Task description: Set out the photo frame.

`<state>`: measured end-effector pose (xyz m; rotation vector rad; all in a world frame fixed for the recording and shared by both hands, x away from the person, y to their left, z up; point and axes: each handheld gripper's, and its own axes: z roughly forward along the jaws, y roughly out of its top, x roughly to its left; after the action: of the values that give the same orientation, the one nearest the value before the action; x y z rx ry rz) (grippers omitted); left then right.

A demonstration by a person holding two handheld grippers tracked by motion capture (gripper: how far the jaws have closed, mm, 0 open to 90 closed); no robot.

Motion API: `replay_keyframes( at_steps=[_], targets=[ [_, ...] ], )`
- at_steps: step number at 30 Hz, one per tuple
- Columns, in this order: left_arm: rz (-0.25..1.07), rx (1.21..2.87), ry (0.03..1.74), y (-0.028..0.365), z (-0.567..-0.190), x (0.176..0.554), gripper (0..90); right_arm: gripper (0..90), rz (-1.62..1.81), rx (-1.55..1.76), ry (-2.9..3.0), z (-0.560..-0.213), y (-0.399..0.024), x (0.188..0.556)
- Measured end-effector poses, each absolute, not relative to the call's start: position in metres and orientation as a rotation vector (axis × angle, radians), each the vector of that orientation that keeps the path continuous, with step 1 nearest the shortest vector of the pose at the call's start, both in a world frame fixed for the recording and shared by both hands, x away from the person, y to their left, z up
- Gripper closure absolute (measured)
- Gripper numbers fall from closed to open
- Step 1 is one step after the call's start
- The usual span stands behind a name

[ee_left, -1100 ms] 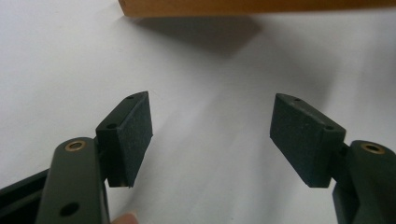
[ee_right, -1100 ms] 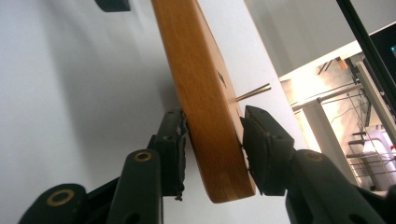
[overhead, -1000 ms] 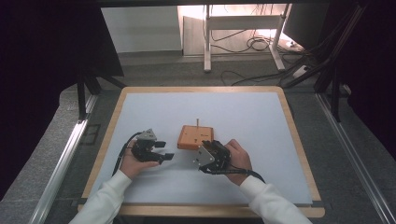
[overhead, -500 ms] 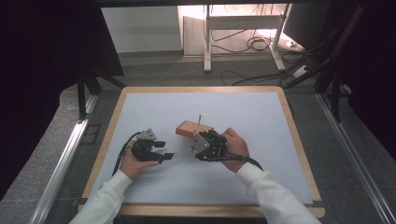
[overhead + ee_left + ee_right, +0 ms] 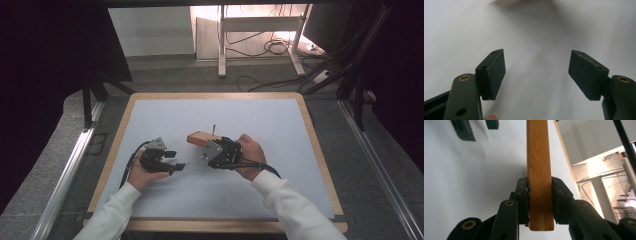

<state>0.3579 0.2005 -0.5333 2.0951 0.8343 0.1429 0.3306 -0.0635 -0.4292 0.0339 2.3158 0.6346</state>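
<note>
The right gripper (image 5: 207, 149) has just been closing its jaws and now clamps a wooden block (image 5: 202, 138) between its pads, one pad pressed flat on each broad face. In the right gripper view the block (image 5: 539, 170) stands on its thin edge and runs straight away from the jaws. In the high view it sits lifted off the white mat (image 5: 280, 125), near the middle of the tabletop and slightly toward the near edge, tilted, with a thin metal pin (image 5: 214, 129) rising from it. The left gripper (image 5: 172, 160) rests in the person's left hand (image 5: 142, 172) toward the near left part of the mat, well apart from the block. Its jaws stand wide with nothing between them, and the left gripper view shows bare white mat (image 5: 536, 30) beyond the two dark pads (image 5: 496, 70).
</note>
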Motion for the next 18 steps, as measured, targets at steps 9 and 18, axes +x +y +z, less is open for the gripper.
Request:
replay_keyframes(
  at_steps=[9, 18],
  targets=[
    [0.148, 2.1, 0.826, 0.2, -0.533, 0.357, 29.1, 70.0, 0.745, 0.033, 2.442, -0.407, -0.076, 0.308],
    [0.147, 2.101, 0.83, 0.198, -0.533, 0.357, 29.1, 68.6, 0.872, 0.169, 2.431, -0.402, -0.086, 0.326]
  ],
)
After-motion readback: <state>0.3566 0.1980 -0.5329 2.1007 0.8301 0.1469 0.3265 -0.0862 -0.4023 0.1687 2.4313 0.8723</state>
